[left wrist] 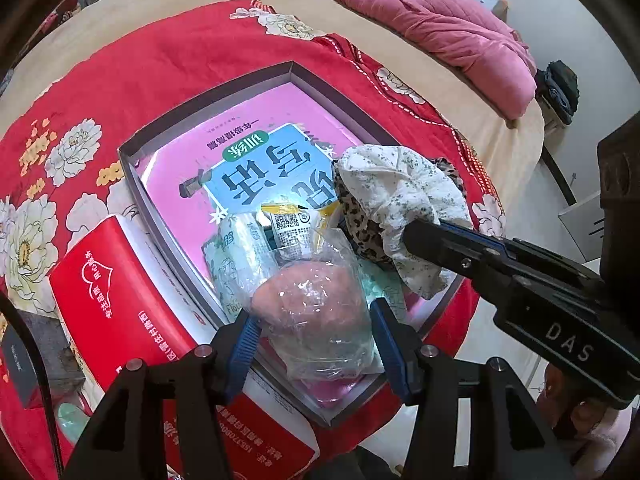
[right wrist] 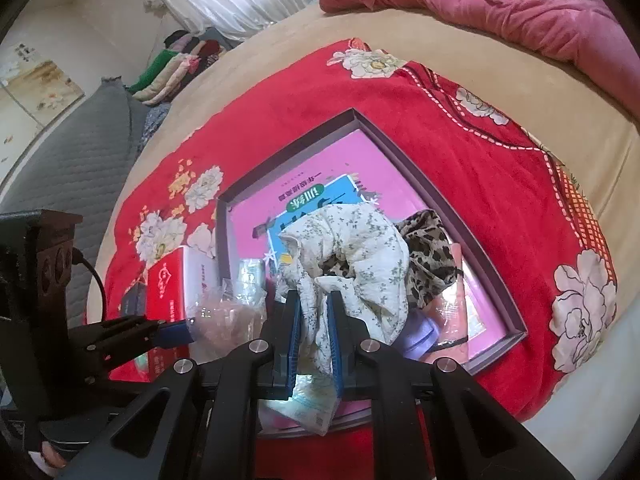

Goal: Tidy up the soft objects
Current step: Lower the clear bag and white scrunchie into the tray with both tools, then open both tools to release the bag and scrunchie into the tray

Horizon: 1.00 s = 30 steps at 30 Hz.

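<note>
A shallow purple box (left wrist: 208, 100) (right wrist: 472, 216) with a pink book inside lies on a red floral blanket. My left gripper (left wrist: 314, 344) is shut on a clear plastic bag with a pinkish soft object (left wrist: 312, 308), held over the box's near edge. My right gripper (right wrist: 314, 340), also in the left wrist view (left wrist: 424, 236), is shut on a white floral cloth (right wrist: 352, 248) (left wrist: 400, 188) that drapes over a leopard-print fabric (right wrist: 432, 256) (left wrist: 356, 216) inside the box. Small packets (left wrist: 288, 228) and a tissue pack (left wrist: 236, 252) lie in the box.
A red carton (left wrist: 116, 288) (right wrist: 166, 284) lies left of the box. A pink quilt (left wrist: 440, 28) (right wrist: 500, 0) is bunched at the far side of the bed. Folded clothes (right wrist: 176, 64) and a grey cushion (right wrist: 80, 152) sit at the left.
</note>
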Motion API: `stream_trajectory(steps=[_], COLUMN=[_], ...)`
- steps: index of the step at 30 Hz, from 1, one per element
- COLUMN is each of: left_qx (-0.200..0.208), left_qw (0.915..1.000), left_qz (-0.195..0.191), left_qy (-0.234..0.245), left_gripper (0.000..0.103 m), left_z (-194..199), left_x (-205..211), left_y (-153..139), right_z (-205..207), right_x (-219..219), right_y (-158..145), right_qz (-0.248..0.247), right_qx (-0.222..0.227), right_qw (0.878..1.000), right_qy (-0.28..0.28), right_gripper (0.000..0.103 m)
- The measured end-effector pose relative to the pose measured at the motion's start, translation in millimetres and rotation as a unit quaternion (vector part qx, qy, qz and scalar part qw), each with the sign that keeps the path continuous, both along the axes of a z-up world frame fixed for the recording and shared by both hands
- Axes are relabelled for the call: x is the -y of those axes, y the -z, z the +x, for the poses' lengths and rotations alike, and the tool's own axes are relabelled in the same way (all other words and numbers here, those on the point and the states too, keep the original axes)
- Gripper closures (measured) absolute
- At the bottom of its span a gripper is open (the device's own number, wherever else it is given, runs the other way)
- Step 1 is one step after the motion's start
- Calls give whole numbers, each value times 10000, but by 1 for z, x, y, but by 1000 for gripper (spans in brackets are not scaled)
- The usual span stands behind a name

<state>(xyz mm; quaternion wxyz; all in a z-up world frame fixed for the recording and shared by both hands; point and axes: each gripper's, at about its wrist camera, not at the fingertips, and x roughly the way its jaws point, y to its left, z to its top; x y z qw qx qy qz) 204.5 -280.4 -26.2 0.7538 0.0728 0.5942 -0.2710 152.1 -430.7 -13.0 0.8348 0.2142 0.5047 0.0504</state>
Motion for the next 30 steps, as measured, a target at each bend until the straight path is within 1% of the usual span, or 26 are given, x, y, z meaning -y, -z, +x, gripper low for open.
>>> stream_trajectory(steps=[6, 9, 11, 14, 23, 30], left_qx=[-58, -88, -107, -114, -146, -171], left_qw=[9999, 9999, 9999, 9999, 9999, 9998], left_qz=[-93, -88, -86, -76, -26, 37], left_qy=[-125, -117, -78, -61, -50, -28], left_gripper=[48, 47, 47, 47, 47, 47], left_z=[4, 7, 7, 8, 11, 16], left_x=[-4, -4, -2, 1, 6, 14], left_y=[2, 5, 7, 9, 14, 19], right_z=[4, 5, 5, 4, 0, -3], right_x=[-2, -3, -4, -5, 0, 5], right_y=[2, 3, 2, -3, -25, -33], right_qz=[3, 26, 36, 35, -78, -246], right_qx=[10, 36, 63, 160, 382, 390], right_qw=[10000, 10000, 10000, 9998, 9992, 9989], right_qy=[-35, -45, -54, -82, -88, -43], right_gripper=[84, 76, 76, 71, 70, 69])
